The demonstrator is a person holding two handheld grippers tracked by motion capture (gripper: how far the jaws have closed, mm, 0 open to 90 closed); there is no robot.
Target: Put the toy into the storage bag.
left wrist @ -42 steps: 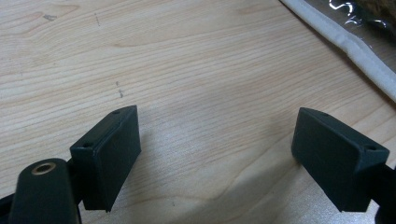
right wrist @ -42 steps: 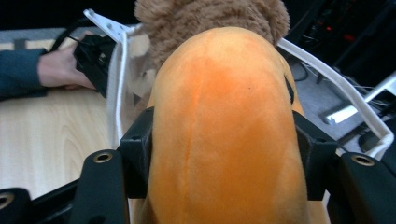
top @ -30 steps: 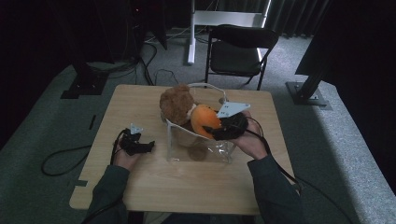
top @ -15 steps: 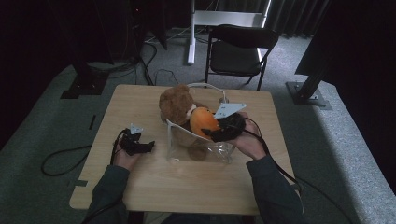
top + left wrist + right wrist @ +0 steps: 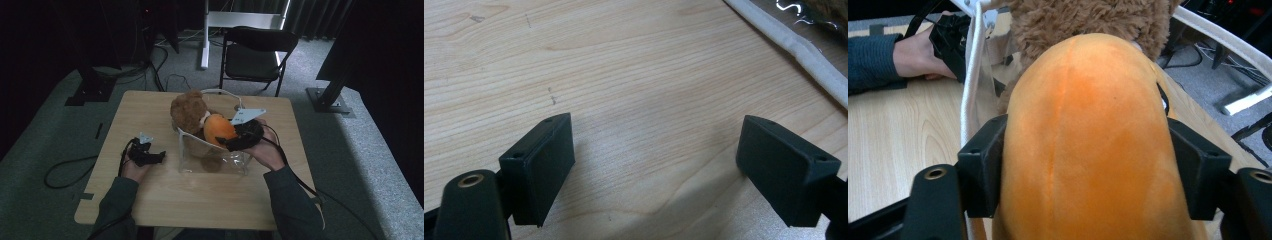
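An orange plush toy (image 5: 218,129) (image 5: 1083,140) sits between the jaws of my right gripper (image 5: 225,142) (image 5: 1088,155), at the rim of a clear bag with white trim (image 5: 186,134) (image 5: 972,85). The pads touch both its sides, and the jaws have just been opening with the toy still between them. A brown plush toy (image 5: 189,107) (image 5: 1083,20) stands in the bag just behind. My left gripper (image 5: 159,156) (image 5: 654,165) rests open on the wooden table (image 5: 150,210) left of the bag, with nothing between its jaws. The bag's trim (image 5: 789,45) lies at the upper right of the left gripper view.
A black folding chair (image 5: 260,55) stands beyond the table's far edge, with a white stand (image 5: 205,35) beside it. A black cable (image 5: 65,170) loops on the carpet to the left. A black post base (image 5: 330,100) sits at the right.
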